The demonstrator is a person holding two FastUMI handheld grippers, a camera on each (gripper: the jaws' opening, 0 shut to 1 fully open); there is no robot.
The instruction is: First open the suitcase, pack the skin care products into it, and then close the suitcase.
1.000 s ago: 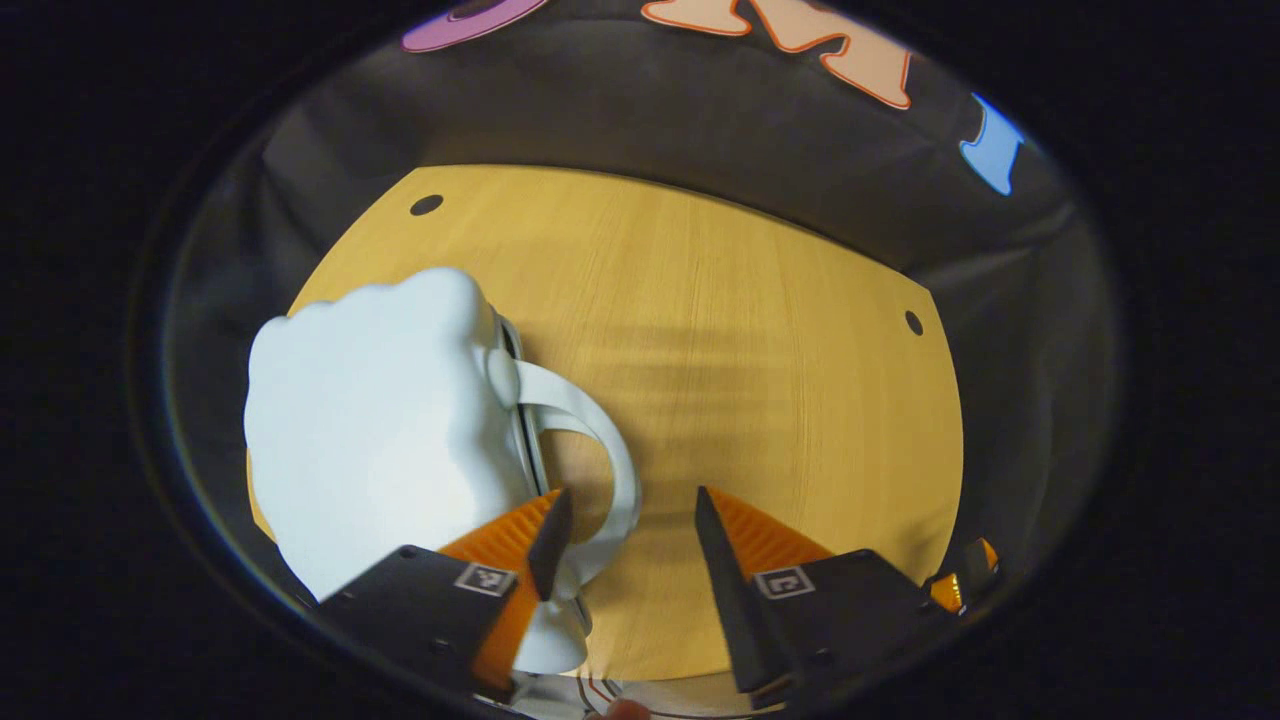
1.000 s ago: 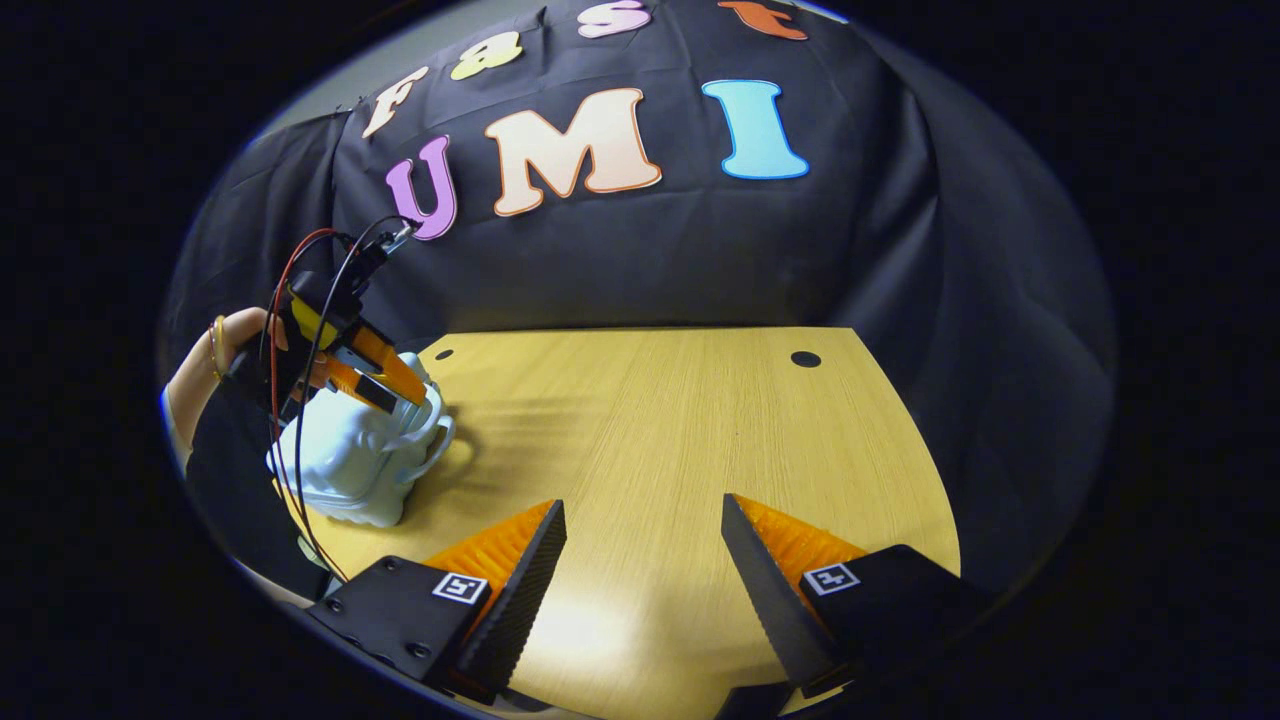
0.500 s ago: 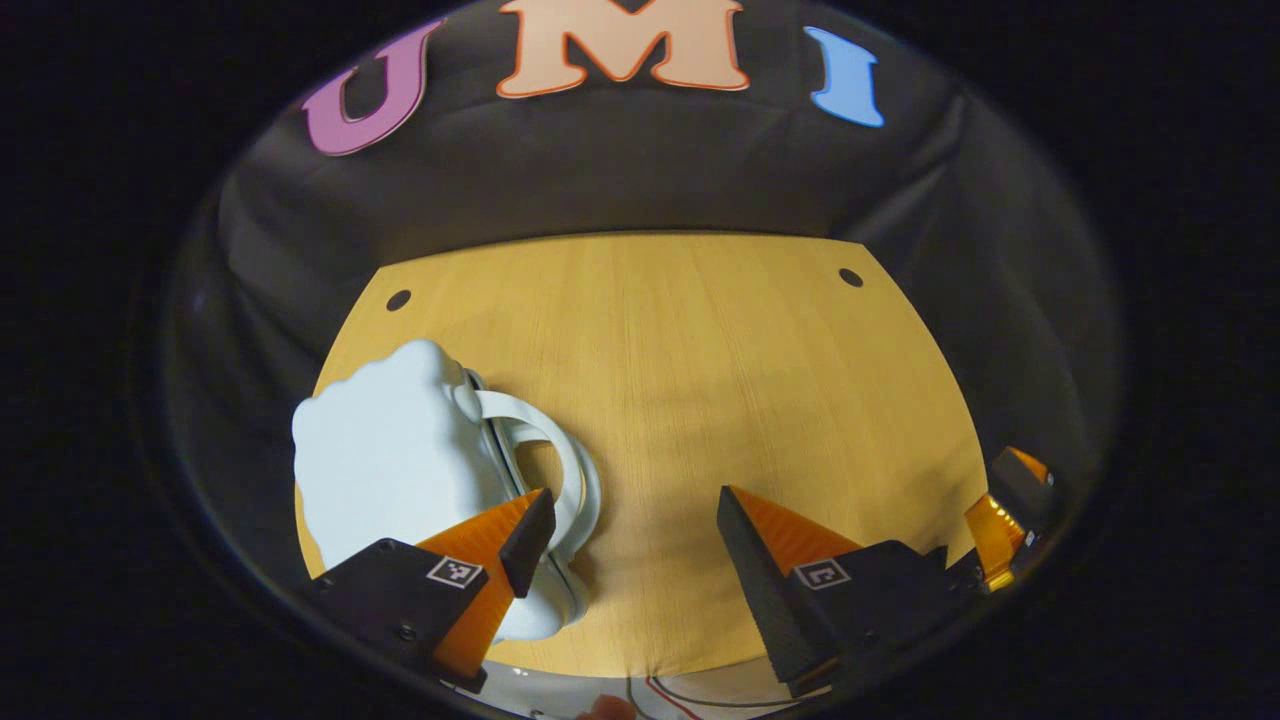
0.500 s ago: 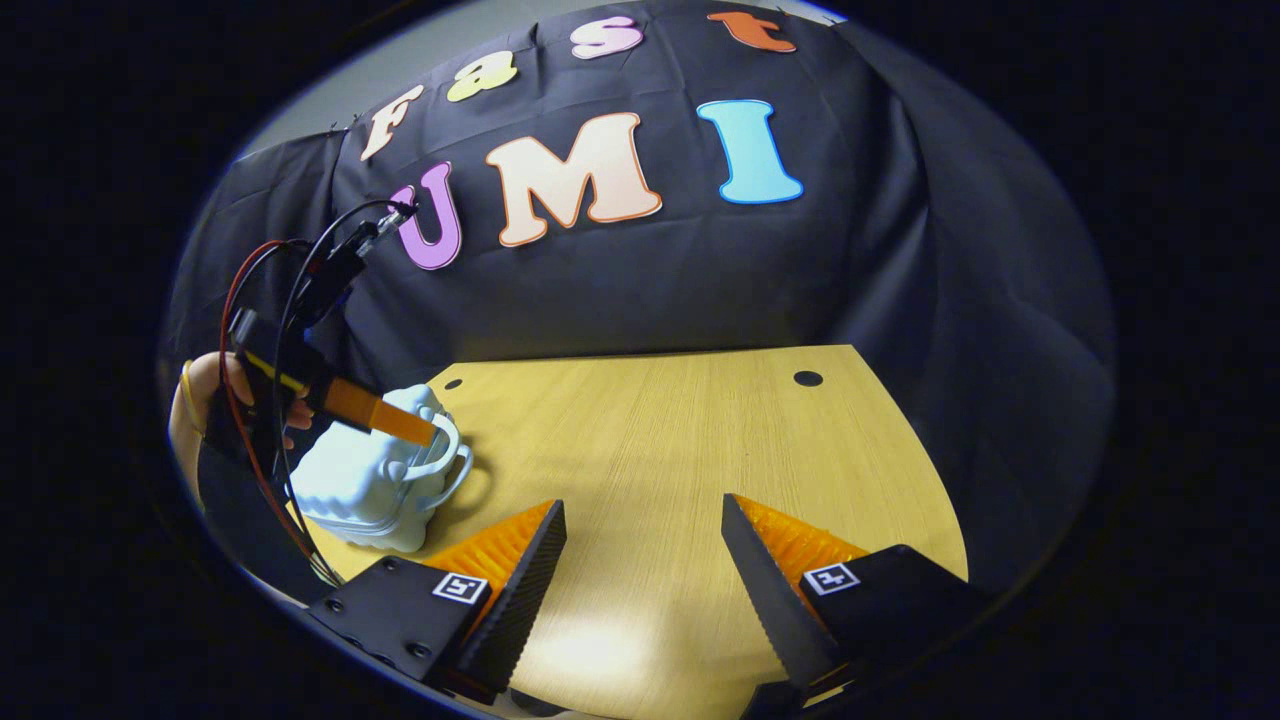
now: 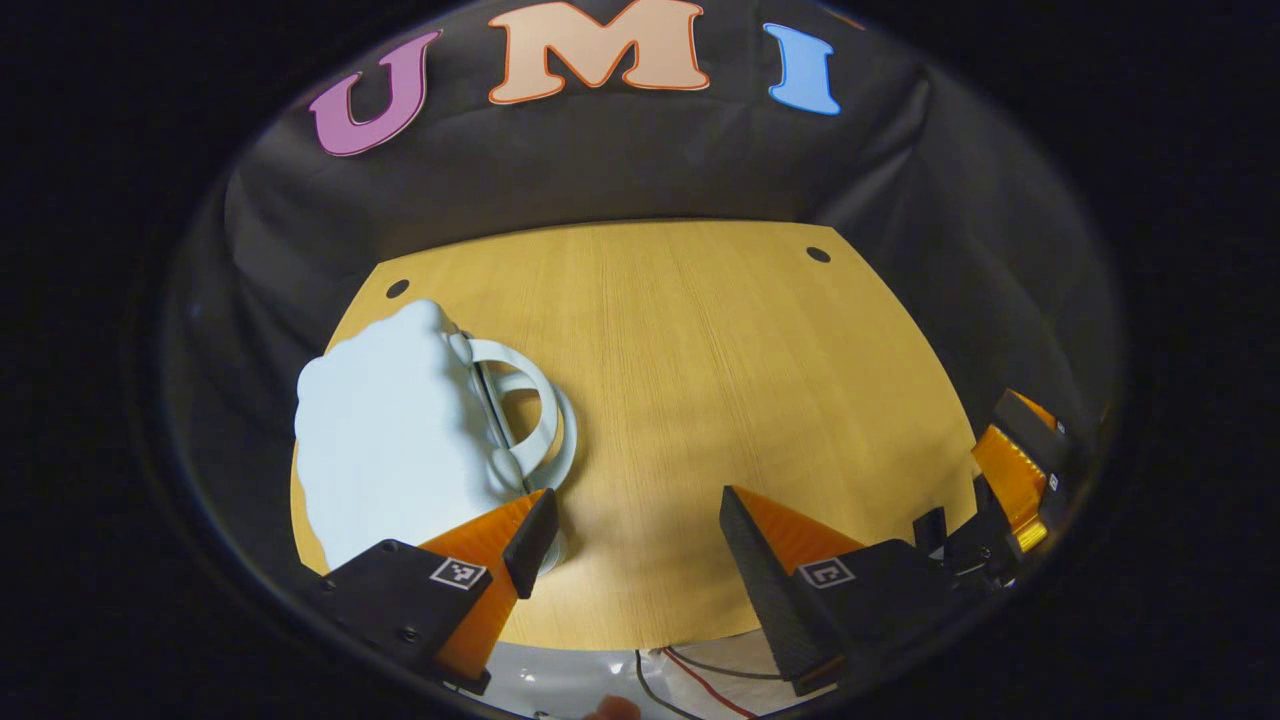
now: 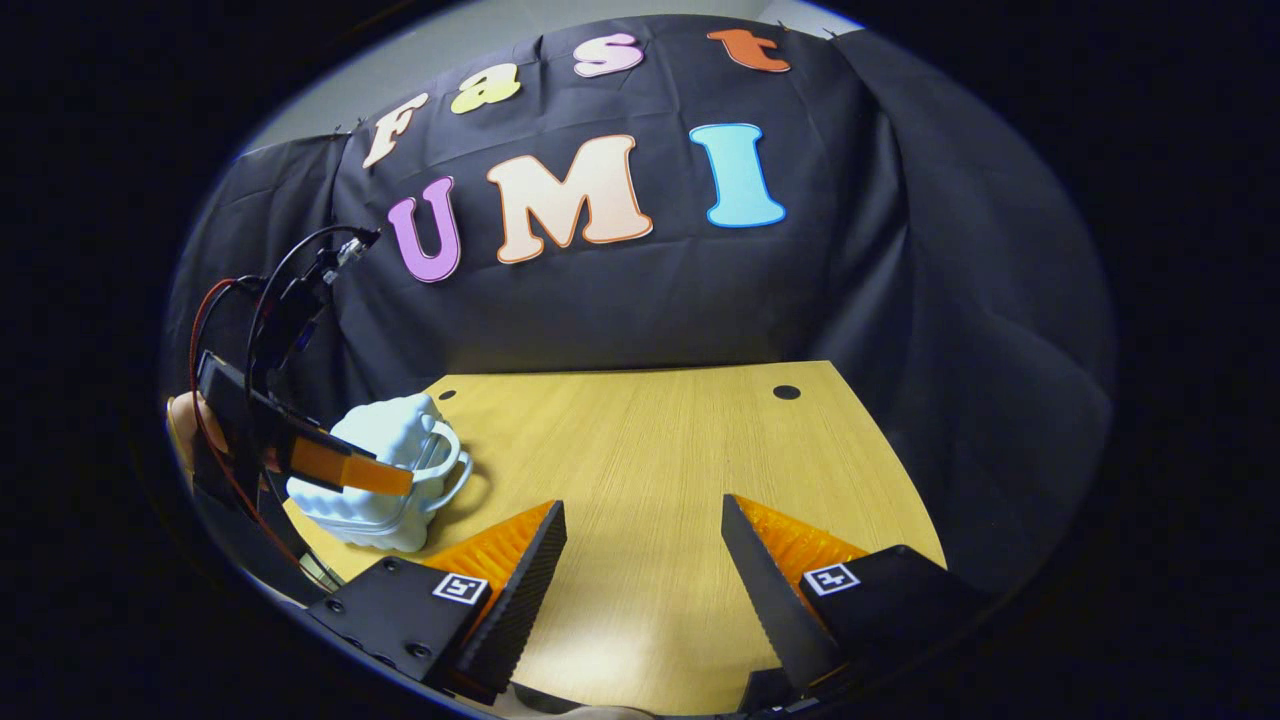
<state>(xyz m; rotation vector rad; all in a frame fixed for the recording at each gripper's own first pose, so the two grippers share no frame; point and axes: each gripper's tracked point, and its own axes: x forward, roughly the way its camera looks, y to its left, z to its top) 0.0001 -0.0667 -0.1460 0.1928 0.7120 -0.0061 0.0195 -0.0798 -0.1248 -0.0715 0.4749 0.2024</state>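
This is a staged recording booth, not a lived-in room. A draped black cloth wall (image 6: 640, 290) closes in a light wood-grain table (image 6: 660, 470) with round dark holes (image 6: 786, 392) near its far corners.

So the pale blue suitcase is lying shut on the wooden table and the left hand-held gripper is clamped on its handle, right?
Not quite. The suitcase does lie shut on the table, but the left hand-held gripper is open, off the handle. The left gripper view shows this.
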